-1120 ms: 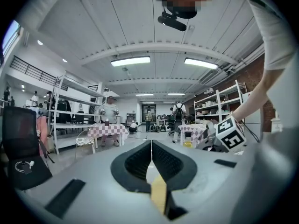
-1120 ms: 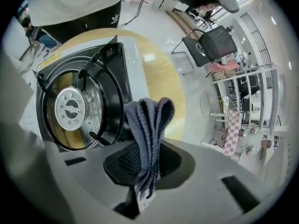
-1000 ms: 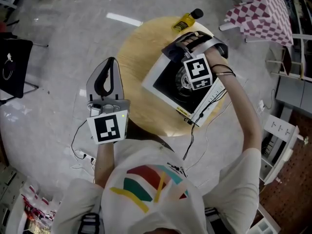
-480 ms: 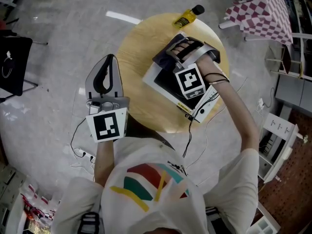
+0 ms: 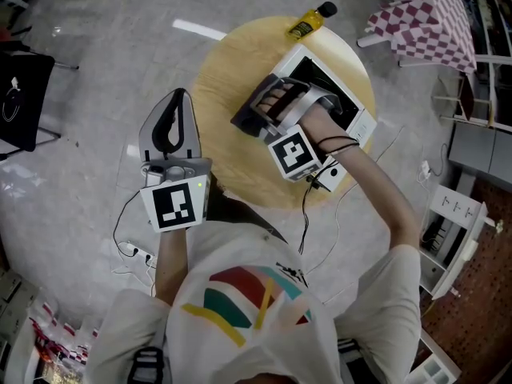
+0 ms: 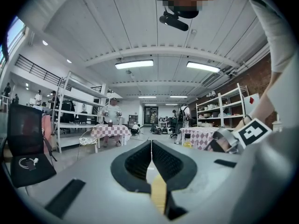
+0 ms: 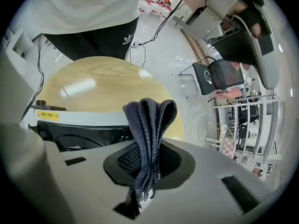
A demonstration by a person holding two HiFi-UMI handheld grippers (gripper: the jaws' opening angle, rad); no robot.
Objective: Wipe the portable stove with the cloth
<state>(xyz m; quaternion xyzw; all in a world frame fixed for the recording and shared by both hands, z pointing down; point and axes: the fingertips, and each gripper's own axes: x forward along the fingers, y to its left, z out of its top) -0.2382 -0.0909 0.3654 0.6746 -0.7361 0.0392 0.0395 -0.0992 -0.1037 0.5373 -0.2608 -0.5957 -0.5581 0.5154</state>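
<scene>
Black chair [image 5: 20,102], far to the left of the left hand-held gripper, on the grey floor; it also shows at the left edge of the left gripper view [image 6: 28,146]. Left hand-held gripper [image 5: 182,97]: held in the person's left hand off the left rim of the surface, marker cube [image 5: 176,206] at its near end; its own view [image 6: 151,146] shows the two ribbed jaws brought together at the tips with nothing between them, only a strip of pale wood behind the gap. A thin cable [image 5: 128,230] lies on the floor below this hand-held gripper. Surface [image 5: 220,66]: round, light wood, lying between the two hand-held grippers and beneath the right one. Cloth [image 5: 244,122]: dark blue-grey, folded, at the tip of the right hand-held gripper, at the left end of the stove; in the right gripper view [image 7: 149,125] it stands up in several folds from between the jaws. Right hand-held gripper [image 5: 254,118]: held in the person's right hand, jaws clamped on the cloth [image 7: 147,164], marker cube [image 5: 292,152] toward the person. Portable stove [image 5: 362,118]: white casing with a black top, on the surface directly under and to the right of the right hand-held gripper; its white edge carries a yellow label in the right gripper view [image 7: 79,118]. Yellow bottle [image 5: 308,24] with a black cap: lying at the far rim of the surface, beyond the right hand-held gripper. Checked tablecloth [image 5: 432,14]: red and white, well beyond and to the right of it.
</scene>
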